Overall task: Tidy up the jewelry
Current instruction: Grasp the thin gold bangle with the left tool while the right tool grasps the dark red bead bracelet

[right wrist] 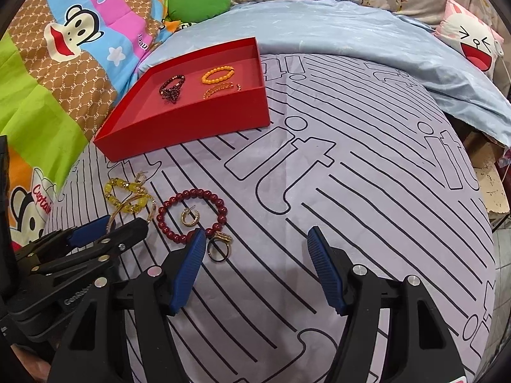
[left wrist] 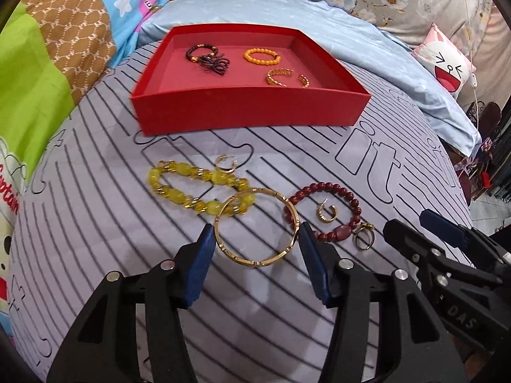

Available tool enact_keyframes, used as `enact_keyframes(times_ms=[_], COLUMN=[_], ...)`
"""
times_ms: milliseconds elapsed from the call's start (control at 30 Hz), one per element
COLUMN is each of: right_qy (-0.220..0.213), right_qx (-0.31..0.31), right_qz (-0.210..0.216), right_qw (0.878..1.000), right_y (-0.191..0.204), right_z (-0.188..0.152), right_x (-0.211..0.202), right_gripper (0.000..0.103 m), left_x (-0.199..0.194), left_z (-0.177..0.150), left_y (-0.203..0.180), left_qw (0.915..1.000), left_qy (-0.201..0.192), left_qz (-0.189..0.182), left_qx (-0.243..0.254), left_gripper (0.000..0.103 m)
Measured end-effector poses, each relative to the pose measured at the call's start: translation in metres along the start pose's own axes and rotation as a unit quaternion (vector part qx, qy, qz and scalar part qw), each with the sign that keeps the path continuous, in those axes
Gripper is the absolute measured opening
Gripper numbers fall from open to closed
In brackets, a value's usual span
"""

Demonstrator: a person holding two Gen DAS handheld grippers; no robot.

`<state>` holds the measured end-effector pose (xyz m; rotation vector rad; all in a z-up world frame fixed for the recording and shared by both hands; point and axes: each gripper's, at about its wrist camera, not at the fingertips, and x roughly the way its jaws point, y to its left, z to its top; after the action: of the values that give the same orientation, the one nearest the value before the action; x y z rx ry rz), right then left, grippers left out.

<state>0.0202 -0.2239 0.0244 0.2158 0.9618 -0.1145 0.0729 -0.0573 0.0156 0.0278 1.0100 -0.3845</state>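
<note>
two grippers are hovering over a striped sheet on a bed. the left gripper is standing with jaws apart, one finger on each side of a gold bangle, not clamping it. the right gripper is also standing with jaws spread wide, holding nothing; its left finger is lying just beside a ring and over the red bracelet.

the bangle is overlapping a yellow bracelet. one gold earring is lying inside the red bracelet loop; another earring is lying beside the yellow bracelet.

a red tray is sitting farther back on the sheet, holding a dark bracelet, an orange bracelet and gold pieces.
</note>
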Motion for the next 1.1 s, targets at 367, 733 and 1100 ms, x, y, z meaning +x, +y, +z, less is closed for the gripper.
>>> enact_keyframes(times_ms=[367,733,1100], right_qy=[0.006,0.025,0.013], right_qx=[-0.027,-0.019,-0.046], right_qz=[0.019,0.019,-0.007], right_qw=[0.999,0.999,0.999], right_y=[0.025,0.022,0.026], right_z=[0.005,0.017,0.017], right_x=[0.014,0.036,0.043], right_gripper=[0.057,0.027,0.010], left_x=[-0.010,-0.007,-0.007], left_z=[-0.021,-0.029,-0.029], left_y=[0.035,0.045,0.043], left_qw=[0.9995,0.9992,0.9991], left_qy=[0.007,0.007,0.006], left_qz=[0.028,0.035,0.040], left_qx=[-0.016,-0.019,-0.016], left_gripper=[0.051,0.051,0.051])
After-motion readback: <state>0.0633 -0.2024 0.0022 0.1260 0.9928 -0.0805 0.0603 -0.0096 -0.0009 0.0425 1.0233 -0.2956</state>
